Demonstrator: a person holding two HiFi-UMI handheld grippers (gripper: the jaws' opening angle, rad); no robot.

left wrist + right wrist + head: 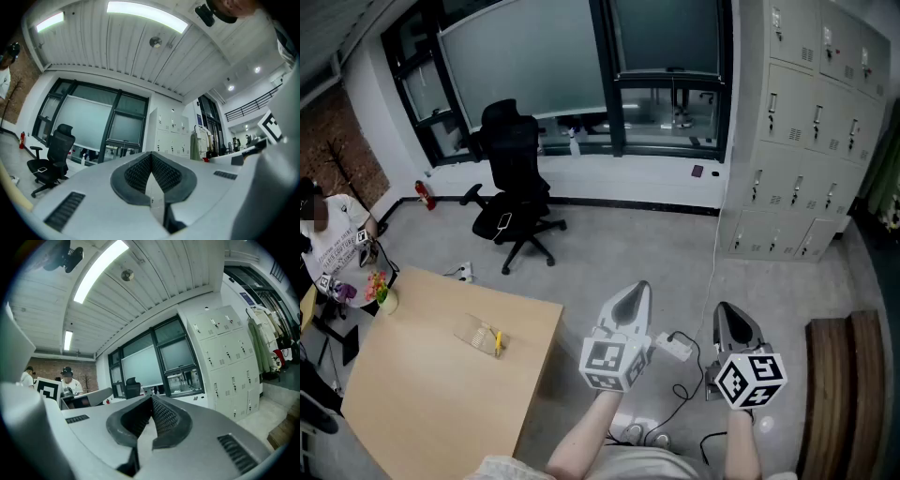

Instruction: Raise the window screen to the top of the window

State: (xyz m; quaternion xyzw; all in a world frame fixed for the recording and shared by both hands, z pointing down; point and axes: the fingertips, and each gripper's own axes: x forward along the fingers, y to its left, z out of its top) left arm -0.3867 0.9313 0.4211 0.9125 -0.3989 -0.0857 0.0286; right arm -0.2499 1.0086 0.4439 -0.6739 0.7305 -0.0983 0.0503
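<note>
Standing well back from the window (606, 84), the person carries the left gripper (637, 289) and right gripper (726, 309) with jaws pressed together on nothing, and the screen (666, 36) hangs far across the room, so the raising looks wholly undone.

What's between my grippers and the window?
Head view: bare grey floor, save a white power strip between the left gripper and right gripper; the black office chair stands left of the path to the window.
</note>
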